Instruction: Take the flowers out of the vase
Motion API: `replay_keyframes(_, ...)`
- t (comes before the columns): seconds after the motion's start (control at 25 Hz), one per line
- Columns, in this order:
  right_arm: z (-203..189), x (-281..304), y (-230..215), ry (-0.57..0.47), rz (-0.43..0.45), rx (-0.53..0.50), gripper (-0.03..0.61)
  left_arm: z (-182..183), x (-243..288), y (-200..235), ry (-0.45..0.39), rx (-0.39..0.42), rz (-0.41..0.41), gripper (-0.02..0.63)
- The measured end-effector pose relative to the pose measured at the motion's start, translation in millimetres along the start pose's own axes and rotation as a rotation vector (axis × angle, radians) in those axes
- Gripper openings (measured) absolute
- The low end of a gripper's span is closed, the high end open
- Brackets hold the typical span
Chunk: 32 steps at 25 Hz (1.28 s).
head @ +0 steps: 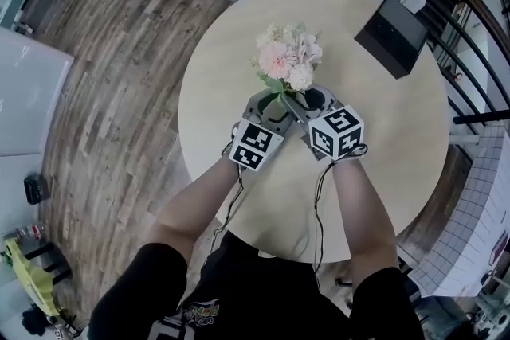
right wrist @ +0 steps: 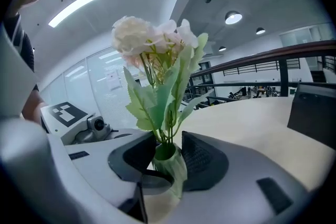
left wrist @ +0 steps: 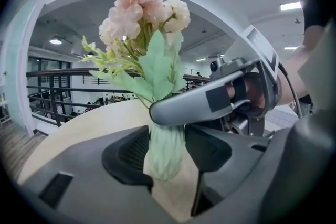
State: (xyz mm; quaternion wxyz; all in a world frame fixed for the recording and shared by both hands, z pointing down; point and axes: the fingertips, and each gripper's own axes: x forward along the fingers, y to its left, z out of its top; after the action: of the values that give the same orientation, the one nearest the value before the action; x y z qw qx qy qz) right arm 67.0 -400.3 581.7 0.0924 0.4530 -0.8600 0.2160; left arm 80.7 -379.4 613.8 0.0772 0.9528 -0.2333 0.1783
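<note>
The flowers, a small pink and cream bunch with pale green leaves, stand in the vase, stems down through its mouth. By my reading nothing has been lifted out yet, so the whole pull is left to do. The vase is a little ribbed green one, upright on the round pale surface, about mid-way across it and a bit toward the near side.

The left gripper has its two dark pads closed in against the body of the vase, apparently holding it steady. The right gripper sits higher, at the mouth of the vase. Its jaws are drawn in narrow around the base of the stems. One pad lies against them and the other is so close that I cannot tell whether it bites.

Both grippers come in from the near edge and meet at the vase, crossing slightly, one over the other. Their marker cubes face up, and the person's bare forearms stretch out over the surface. A black box sits well apart at the far right.
</note>
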Motion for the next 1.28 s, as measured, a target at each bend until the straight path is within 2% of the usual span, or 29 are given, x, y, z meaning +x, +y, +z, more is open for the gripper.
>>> replay_keyframes(0.36, 3, 1, -5, -0.040, 0.029, 0.021, 0.133, -1, 0, 0, 0.000, 0.002, -0.005, 0.221)
replay_keyframes(0.64, 9, -3, -7, -0.083, -0.002, -0.002, 0.074, -4, 0, 0, 0.006, 0.002, -0.002, 0.216)
replay_keyframes(1.28, 52, -21, -3, -0.193, -0.026, 0.021, 0.066, -4, -1, 1, 0.015, -0.009, 0.014, 0.216)
